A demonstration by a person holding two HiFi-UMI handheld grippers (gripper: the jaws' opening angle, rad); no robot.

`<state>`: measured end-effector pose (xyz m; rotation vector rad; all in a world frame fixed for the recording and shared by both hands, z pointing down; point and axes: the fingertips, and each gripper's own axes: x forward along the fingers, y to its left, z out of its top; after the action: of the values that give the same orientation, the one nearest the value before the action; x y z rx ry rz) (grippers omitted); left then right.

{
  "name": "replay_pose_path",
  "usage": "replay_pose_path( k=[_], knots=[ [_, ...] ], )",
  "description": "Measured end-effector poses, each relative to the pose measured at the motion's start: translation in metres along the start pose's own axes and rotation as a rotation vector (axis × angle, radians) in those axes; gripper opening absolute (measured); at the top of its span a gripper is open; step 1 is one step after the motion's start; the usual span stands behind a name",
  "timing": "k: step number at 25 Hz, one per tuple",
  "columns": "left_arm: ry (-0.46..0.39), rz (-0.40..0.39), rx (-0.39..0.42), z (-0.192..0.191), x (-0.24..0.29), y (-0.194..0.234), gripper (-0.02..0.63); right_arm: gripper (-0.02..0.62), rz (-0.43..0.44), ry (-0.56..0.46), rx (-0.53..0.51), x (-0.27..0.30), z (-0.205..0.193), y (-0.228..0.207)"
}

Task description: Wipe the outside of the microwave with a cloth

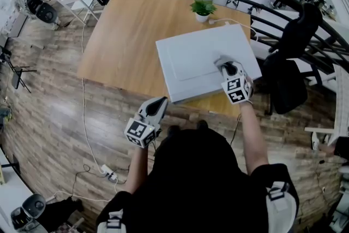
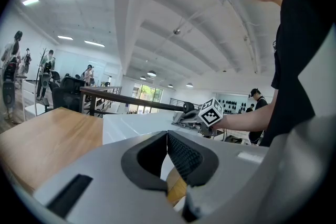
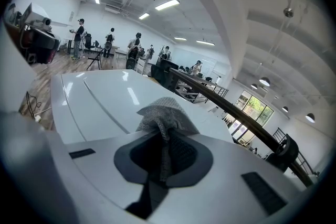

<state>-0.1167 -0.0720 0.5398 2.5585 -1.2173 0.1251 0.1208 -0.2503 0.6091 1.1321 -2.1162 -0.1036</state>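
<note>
Cloth [image 3: 161, 113], grey with a fine woven texture, is bunched and clamped between the jaws of the right hand-held gripper [image 3: 164, 136], a fold of it spilling forward past the tips. In the head view that hand-held gripper lies on top of the microwave [image 1: 196, 60], toward its right side, with the cloth pressed against the white surface. The microwave is a plain white box with a glossy top that reflects the ceiling lights and has a shallow raised panel outlined on it. It stands on a wooden worktop [image 1: 125, 35], at the near right corner, its front edge close to the worktop's edge. The only print in sight is the black-and-white square marker pattern on the cube [image 1: 236, 90] of the right hand-held gripper and on the left one's cube [image 1: 139, 132]. The left hand-held gripper [image 1: 159, 103] hangs in the air just off the worktop's near edge, in front of the microwave's left corner, touching nothing; its jaws are together with nothing between them. A small green potted plant [image 1: 203, 8] stands on the worktop behind the microwave, and a white cable [image 1: 84, 112] trails across the wooden floor to a power strip [image 1: 107, 172].
</note>
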Motion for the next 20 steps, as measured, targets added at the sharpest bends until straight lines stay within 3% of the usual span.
replay_pose_path(
  k=[20],
  knots=[
    [-0.010,-0.025,0.008,0.004,-0.014,0.013,0.003,0.017,0.031,-0.012,-0.014,0.004,0.025,0.048]
  ],
)
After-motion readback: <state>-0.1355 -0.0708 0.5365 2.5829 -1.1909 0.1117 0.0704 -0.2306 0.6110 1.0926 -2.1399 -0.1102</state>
